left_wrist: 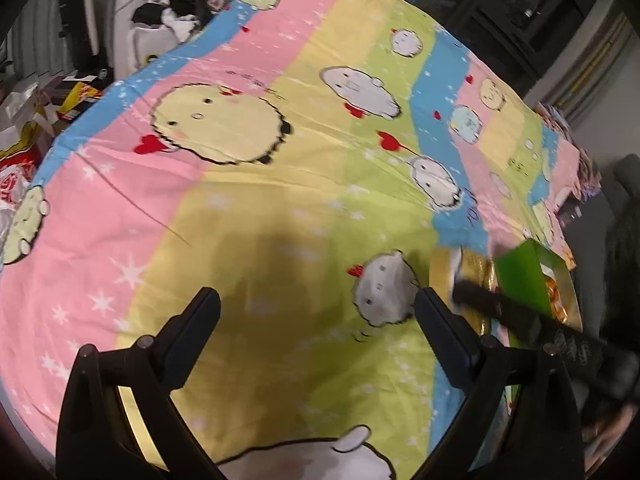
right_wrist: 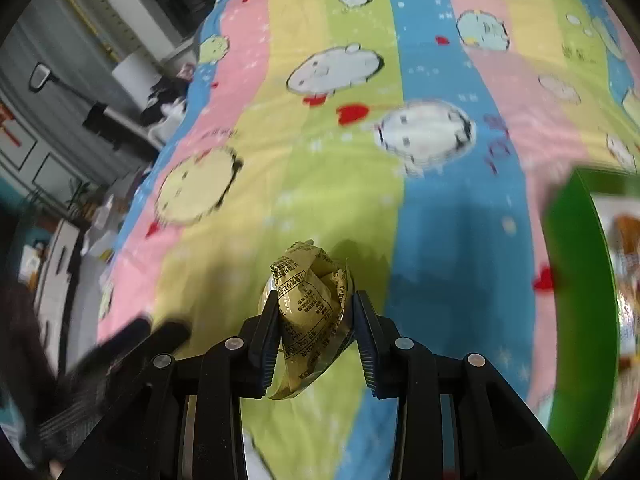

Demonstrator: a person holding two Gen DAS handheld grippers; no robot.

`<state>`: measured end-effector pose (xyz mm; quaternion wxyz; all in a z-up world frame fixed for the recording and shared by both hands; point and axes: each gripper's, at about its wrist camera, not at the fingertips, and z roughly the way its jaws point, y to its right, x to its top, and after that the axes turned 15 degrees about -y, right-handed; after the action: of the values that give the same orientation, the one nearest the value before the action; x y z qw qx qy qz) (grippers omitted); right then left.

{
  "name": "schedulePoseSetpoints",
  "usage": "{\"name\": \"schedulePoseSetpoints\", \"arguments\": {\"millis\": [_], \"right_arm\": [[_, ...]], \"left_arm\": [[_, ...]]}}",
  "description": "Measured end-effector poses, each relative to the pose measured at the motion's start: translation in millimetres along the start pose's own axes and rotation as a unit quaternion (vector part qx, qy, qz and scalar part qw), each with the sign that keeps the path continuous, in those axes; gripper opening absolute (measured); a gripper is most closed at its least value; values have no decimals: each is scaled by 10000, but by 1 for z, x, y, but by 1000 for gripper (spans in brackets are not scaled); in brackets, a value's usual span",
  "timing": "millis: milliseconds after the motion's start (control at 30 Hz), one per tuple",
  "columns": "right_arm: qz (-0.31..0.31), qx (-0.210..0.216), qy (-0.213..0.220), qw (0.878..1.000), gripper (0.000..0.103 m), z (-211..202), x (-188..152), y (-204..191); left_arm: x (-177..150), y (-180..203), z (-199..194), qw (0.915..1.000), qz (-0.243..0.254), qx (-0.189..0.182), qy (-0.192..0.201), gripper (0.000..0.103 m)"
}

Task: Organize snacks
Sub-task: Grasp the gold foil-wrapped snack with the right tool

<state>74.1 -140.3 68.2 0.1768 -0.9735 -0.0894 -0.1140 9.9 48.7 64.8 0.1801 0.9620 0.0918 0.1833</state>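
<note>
Green box (right_wrist: 580, 300) cropped, blurred; gold packet (right_wrist: 310, 304) clamped.

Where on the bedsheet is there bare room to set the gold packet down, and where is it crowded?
The cartoon-print bedsheet lies bare ahead of the open left gripper and ahead of the right gripper, which is shut on the gold snack packet. It is crowded only by the green snack box, at the right edge of both views.

striped cartoon bedsheet (left_wrist: 280, 208), dark clothes pile (left_wrist: 184, 4)
</note>
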Motion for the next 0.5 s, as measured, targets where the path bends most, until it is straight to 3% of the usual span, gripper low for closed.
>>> {"name": "schedulePoseSetpoints", "arguments": {"millis": [133, 300, 400, 500], "right_arm": [[98, 148, -82, 9998, 37, -5, -28, 20], [224, 226, -418, 9986, 38, 4, -38, 39], [402, 219, -193, 9988, 49, -7, -41, 47], [512, 269, 303, 9979, 63, -28, -46, 53]], "left_arm": [[-8, 19, 10, 9987, 405, -176, -243, 97], [-20, 43, 19, 9946, 961, -124, -362, 97], [-24, 52, 20, 9922, 1168, -246, -355, 97], [-27, 59, 21, 9879, 1300, -705, -460, 97]]}}
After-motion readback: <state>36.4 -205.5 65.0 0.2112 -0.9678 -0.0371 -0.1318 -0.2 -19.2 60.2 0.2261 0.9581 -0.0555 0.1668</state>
